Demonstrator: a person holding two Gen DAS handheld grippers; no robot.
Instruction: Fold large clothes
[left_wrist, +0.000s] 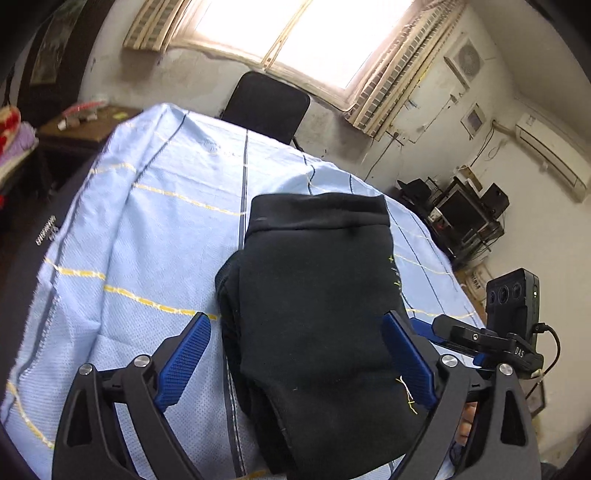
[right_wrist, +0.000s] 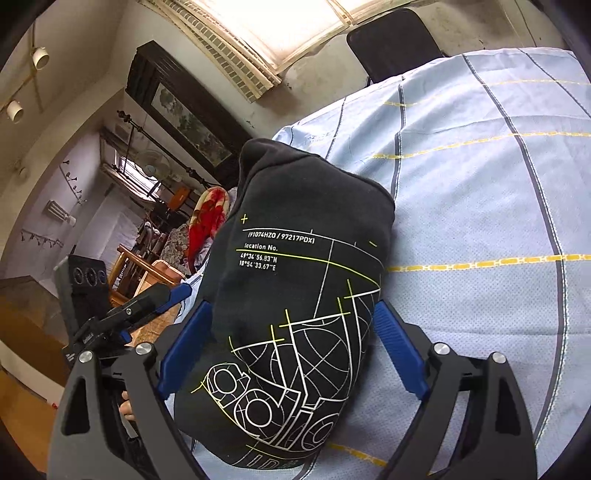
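Observation:
A black garment (left_wrist: 317, 302) lies folded into a compact bundle on the light blue striped cloth (left_wrist: 147, 221). In the right wrist view the garment (right_wrist: 295, 295) shows a white and yellow printed graphic with text. My left gripper (left_wrist: 297, 328) is open, its blue fingers (left_wrist: 184, 358) straddling the bundle's near end. My right gripper (right_wrist: 291, 317) is open too, its blue fingers (right_wrist: 399, 354) on either side of the bundle. The right gripper also shows in the left wrist view (left_wrist: 480, 339), and the left gripper shows in the right wrist view (right_wrist: 140, 302).
The blue cloth (right_wrist: 480, 184) covers a table. A black chair (left_wrist: 267, 105) stands behind the far edge, under a bright window. A dark side table (left_wrist: 85, 125) is at the far left. Shelves with equipment (left_wrist: 465, 214) stand at the right wall.

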